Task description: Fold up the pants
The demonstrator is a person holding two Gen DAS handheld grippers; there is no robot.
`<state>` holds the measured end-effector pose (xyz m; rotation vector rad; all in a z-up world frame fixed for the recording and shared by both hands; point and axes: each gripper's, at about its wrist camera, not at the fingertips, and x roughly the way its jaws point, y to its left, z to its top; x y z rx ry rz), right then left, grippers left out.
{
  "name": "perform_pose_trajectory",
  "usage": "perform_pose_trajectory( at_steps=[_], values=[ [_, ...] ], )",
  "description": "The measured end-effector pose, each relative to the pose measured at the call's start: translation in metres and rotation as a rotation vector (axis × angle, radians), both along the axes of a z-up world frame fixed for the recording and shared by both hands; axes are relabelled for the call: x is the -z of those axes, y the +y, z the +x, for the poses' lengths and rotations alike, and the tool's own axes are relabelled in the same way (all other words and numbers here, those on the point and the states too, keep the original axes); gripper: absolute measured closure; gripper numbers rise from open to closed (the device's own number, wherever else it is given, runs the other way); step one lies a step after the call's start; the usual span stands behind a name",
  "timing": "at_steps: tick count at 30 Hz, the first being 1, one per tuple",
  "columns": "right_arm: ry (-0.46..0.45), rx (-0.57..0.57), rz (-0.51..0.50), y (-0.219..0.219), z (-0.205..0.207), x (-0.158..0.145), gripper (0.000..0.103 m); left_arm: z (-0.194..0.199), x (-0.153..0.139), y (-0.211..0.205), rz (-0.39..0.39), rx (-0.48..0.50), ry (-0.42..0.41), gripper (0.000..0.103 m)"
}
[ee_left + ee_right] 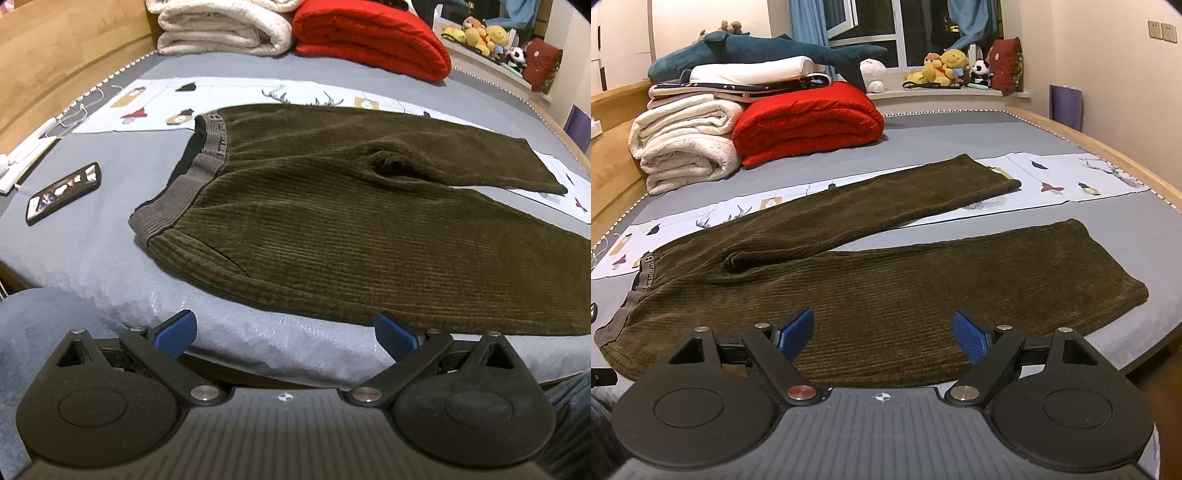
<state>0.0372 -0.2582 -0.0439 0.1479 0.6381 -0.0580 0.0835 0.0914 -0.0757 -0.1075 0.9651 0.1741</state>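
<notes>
bed [92,254] | pants [332,221] flat ahead of both grippers | phone [62,192] far-left | blankets [809,122] beyond | left gripper [284,336] spread, empty | right gripper [884,334] spread, empty

Pants [849,280]: thick ribbed corduroy-like cloth, matt olive-brown; waistband [192,177] of finer grey rib-knit elastic. Bed sheet [92,243]: smooth matt grey cloth. Bed frame [55,66], at 10 o'clock: smooth light wood. Left gripper [286,334] and right gripper [882,334]: matt black plastic links, shiny metal pivot pins, blue textured finger pads [969,336]. Phone [62,194], at 9 o'clock: glossy screen. Red blanket [809,122]: fuzzy fleece.
</notes>
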Motion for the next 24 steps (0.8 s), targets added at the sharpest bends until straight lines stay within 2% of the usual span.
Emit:
perform_pose_trajectory(
  at_steps=[3, 10, 14, 17, 21, 24],
  values=[
    [0.004, 0.006, 0.001, -0.001, 0.01, 0.002, 0.019, 0.01, -0.002, 0.0, -0.028, -0.003, 0.036, 0.0],
    [-0.001, 0.02, 0.01, -0.006, 0.034, 0.005, 0.019, 0.033, -0.028, -0.001, -0.052, -0.017, 0.034, 0.0],
    [-0.02, 0.043, 0.007, -0.013, 0.047, 0.003, 0.019, 0.045, -0.059, -0.004, -0.028, -0.036, 0.0, 0.0],
    [-0.017, 0.073, -0.006, -0.021, 0.059, 0.004, 0.019, 0.051, -0.091, -0.009, -0.06, -0.006, -0.023, 0.0],
    [0.006, 0.098, -0.043, -0.026, 0.081, 0.005, 0.019, 0.057, -0.137, -0.017, -0.084, 0.013, -0.112, 0.0],
    [-0.001, 0.116, -0.062, -0.029, 0.095, 0.004, 0.019, 0.069, -0.16, -0.022, -0.096, 0.003, -0.171, 0.0]
  ],
)
